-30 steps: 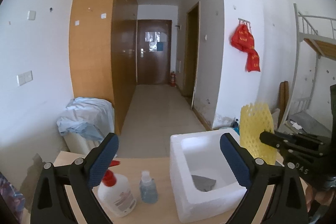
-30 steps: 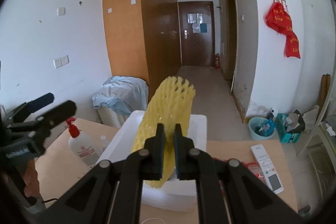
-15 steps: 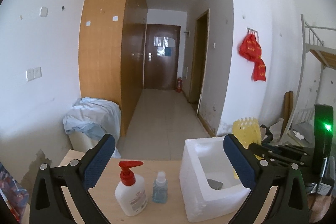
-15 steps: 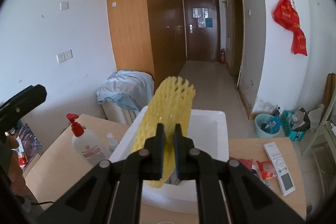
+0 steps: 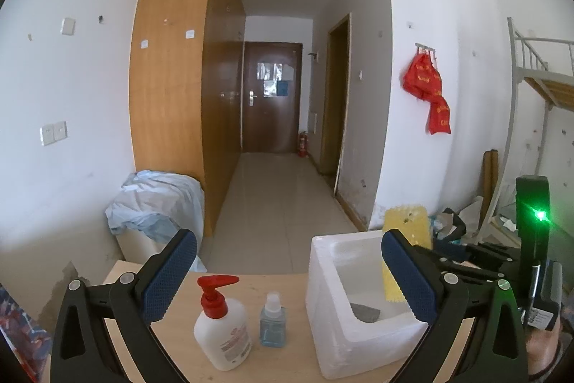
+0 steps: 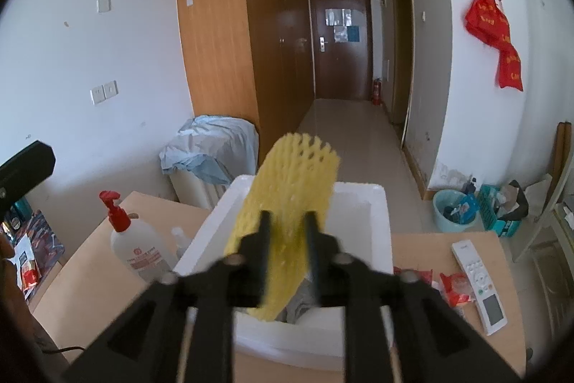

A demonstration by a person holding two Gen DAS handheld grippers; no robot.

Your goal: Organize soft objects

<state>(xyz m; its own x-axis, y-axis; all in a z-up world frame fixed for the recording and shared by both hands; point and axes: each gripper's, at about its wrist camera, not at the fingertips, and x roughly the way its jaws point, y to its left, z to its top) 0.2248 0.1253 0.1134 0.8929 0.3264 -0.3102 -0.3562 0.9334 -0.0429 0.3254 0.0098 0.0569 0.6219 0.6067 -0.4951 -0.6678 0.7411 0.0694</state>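
Note:
A yellow foam net sleeve (image 6: 287, 214) stands between the parted fingers of my right gripper (image 6: 287, 239), over the white foam box (image 6: 373, 214). Its lower end reaches into the box beside a grey cloth (image 6: 299, 306). In the left wrist view the sleeve (image 5: 407, 239) hangs at the box's (image 5: 326, 311) right wall and the grey cloth (image 5: 366, 312) lies on the box floor. My left gripper (image 5: 287, 271) is open and empty, held above the table in front of the bottles and box.
A white pump bottle (image 5: 222, 329) and a small clear bottle (image 5: 273, 322) stand left of the box on the wooden table (image 5: 280, 284). A white remote (image 6: 480, 282) and red packets (image 6: 452, 288) lie right of the box. A blue bucket (image 6: 453, 210) sits on the floor.
My right gripper's fingers have parted from the yellow sleeve, which has sunk lower into the box. The left gripper has drawn back and up a little.

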